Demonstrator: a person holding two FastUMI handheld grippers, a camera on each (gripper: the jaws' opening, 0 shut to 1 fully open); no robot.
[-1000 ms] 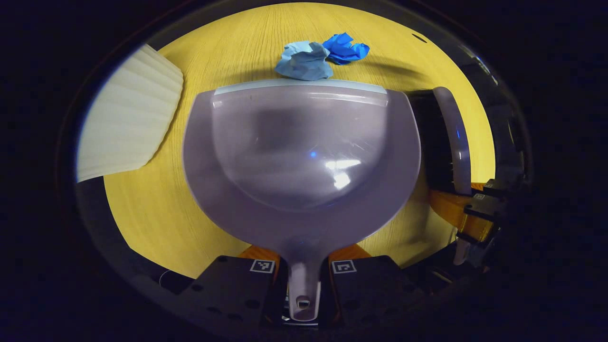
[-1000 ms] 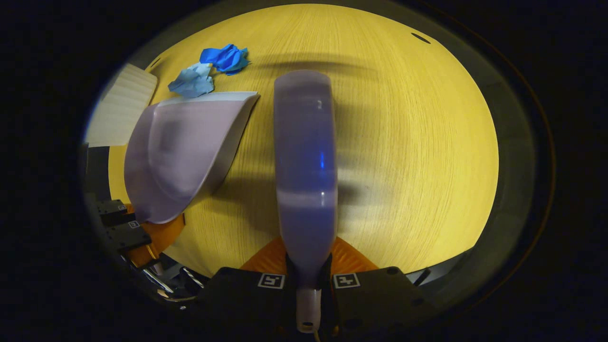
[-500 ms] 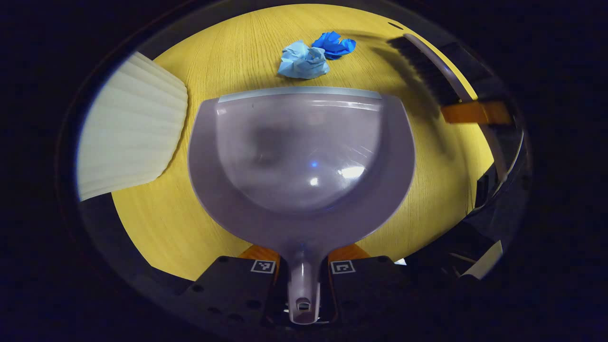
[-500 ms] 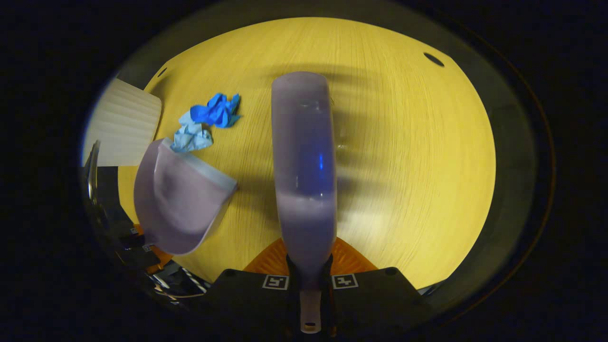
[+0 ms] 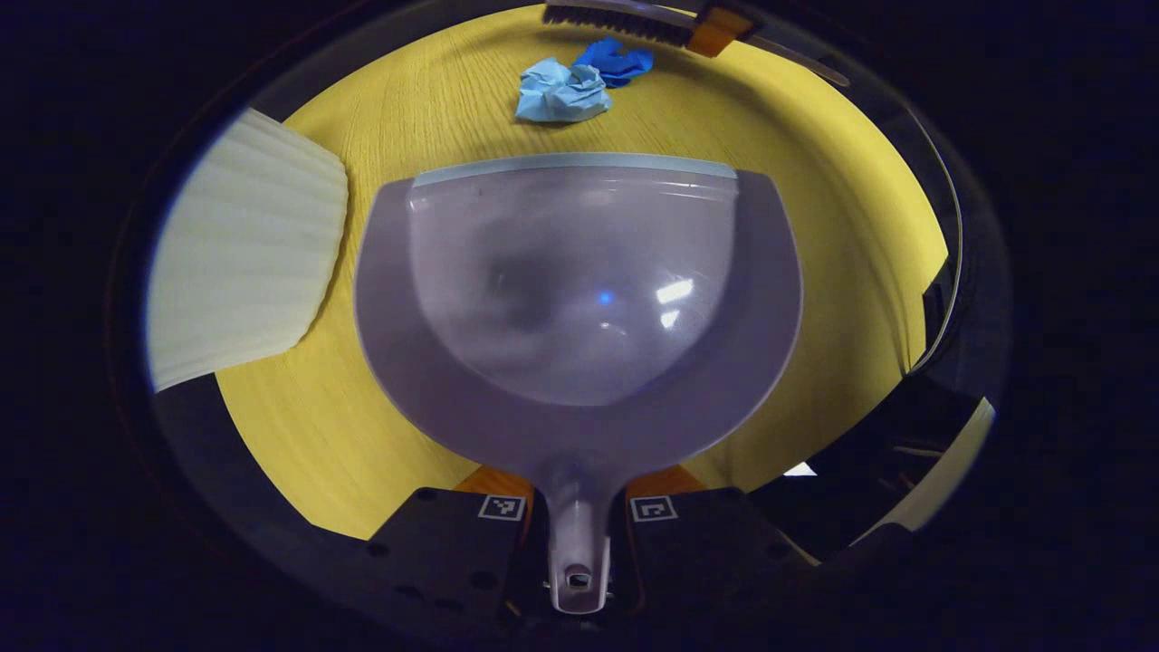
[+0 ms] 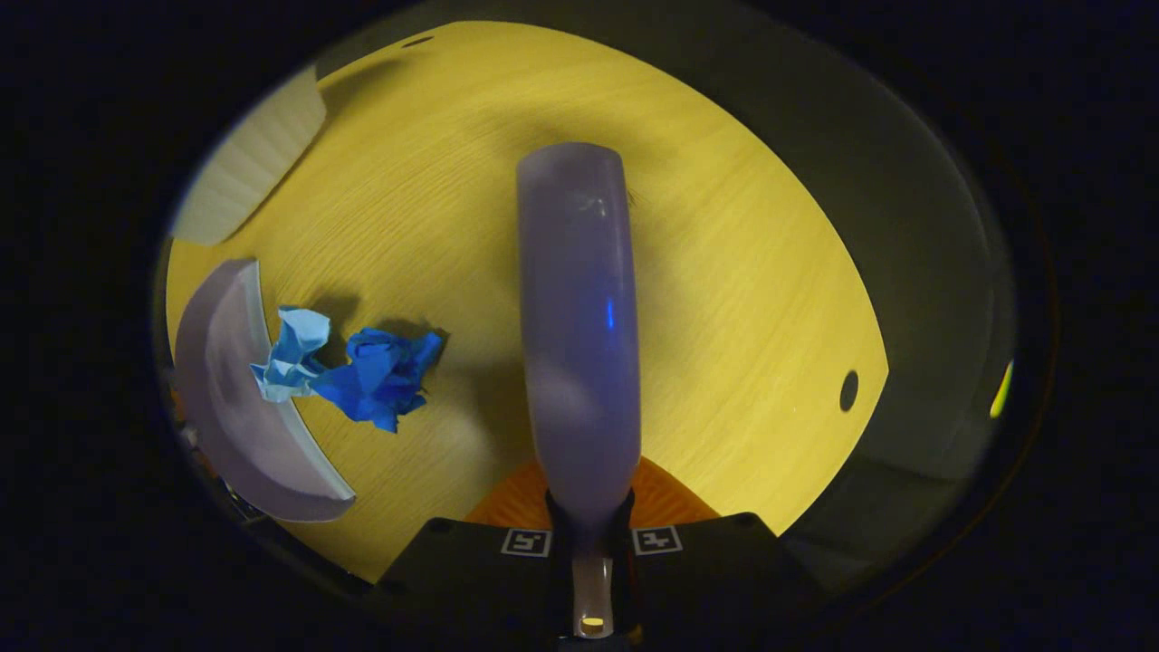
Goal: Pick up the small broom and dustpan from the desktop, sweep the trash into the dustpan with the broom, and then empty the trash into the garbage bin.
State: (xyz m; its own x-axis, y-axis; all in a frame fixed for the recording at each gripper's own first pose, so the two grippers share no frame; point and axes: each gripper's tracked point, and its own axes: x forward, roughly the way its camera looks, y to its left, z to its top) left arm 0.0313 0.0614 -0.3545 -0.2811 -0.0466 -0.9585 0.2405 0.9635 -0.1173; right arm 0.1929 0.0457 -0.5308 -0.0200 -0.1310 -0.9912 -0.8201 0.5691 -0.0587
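Observation:
My left gripper (image 5: 579, 484) is shut on the handle of the grey dustpan (image 5: 579, 290), whose lip faces two paper wads a short way beyond it. The light blue wad (image 5: 560, 91) lies nearer the lip, and the dark blue wad (image 5: 616, 62) is just behind it. The broom's dark bristles (image 5: 616, 16) hang beyond the wads, at the top of the left gripper view. My right gripper (image 6: 589, 498) is shut on the grey broom (image 6: 579, 317). To the broom's left are the dark blue wad (image 6: 380, 371), the light blue wad (image 6: 290, 353) and the dustpan (image 6: 226, 389).
A white ribbed garbage bin (image 5: 244, 263) stands at the left of the yellow wooden desktop (image 5: 842, 226), close beside the dustpan. In the right gripper view the bin (image 6: 258, 154) is at the upper left. A small dark hole (image 6: 848, 389) marks the desktop near its right edge.
My right gripper has swung the broom from beside the dustpan round to the far side of the wads. The dustpan has stayed held, with a slightly wider gap to the wads.

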